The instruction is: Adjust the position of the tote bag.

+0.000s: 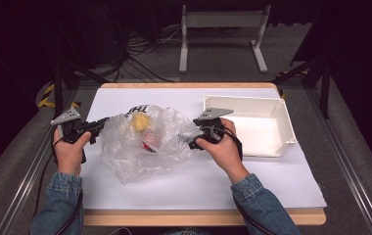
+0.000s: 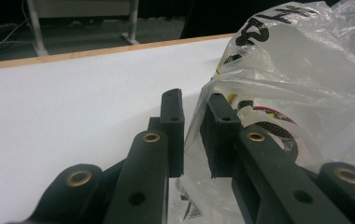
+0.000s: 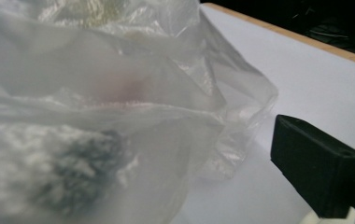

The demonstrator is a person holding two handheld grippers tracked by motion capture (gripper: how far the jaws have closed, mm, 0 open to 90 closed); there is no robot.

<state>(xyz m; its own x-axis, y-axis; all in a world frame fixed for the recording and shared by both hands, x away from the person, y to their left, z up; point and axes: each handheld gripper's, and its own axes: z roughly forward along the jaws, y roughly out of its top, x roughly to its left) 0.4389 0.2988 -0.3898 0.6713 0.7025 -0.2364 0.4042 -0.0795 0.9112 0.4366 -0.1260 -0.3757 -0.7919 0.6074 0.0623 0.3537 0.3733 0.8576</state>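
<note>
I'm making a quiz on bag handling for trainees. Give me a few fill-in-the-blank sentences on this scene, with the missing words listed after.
1. The left gripper is shut on the edge of the clear ____ bag.
2. The white bin stands on the table beside the person's ____ hand.
3. Through the bag shows a ____ lump above something red.
4. The right gripper has its jaws ____.

Missing words: plastic; right; yellow; open

You wear blue denim sleeves, and your left gripper (image 1: pixel 103 123) and right gripper (image 1: pixel 192 133) are black with brass-ringed holes, grey three-cornered plates and black cables.
</note>
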